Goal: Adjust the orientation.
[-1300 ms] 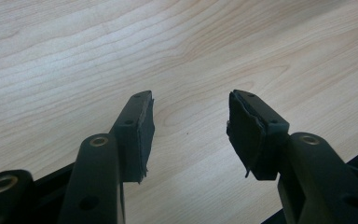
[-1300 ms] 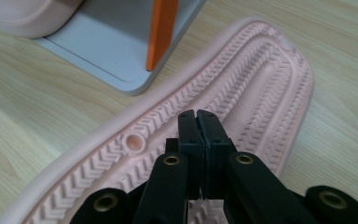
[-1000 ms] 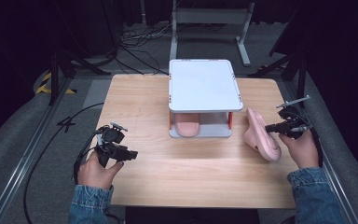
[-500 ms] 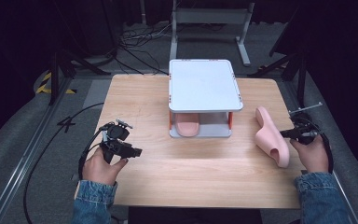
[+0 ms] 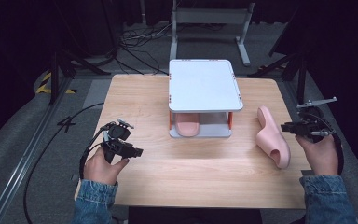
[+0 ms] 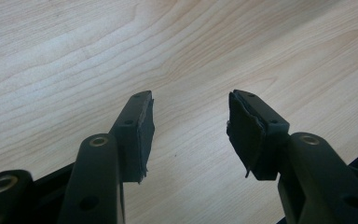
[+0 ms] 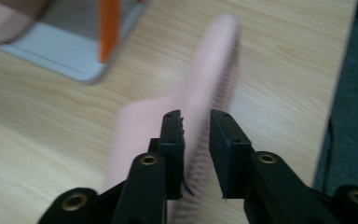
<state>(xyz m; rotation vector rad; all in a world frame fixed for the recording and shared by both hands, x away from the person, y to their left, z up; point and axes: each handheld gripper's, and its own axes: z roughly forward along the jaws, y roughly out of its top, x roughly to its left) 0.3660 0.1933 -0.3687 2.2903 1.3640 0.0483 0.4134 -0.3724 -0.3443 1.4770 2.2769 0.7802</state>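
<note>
The soft pink foam slipper (image 5: 273,138) lies on its side on the light wooden table (image 5: 205,172), just right of the white two-level shoe rack (image 5: 203,84), under which a second pink slipper (image 5: 186,127) sits on the lower shelf. Its long axis runs from the far side toward the person, a little slanted. The right gripper (image 5: 285,126) is at the slipper's right edge, clearly the nearer one; its jaws have just been opening, and in the right gripper view the slipper's rim is between them, but the pads seem not to press it. The left gripper (image 5: 138,151) rests well apart at the table's left, jaws open and empty.
</note>
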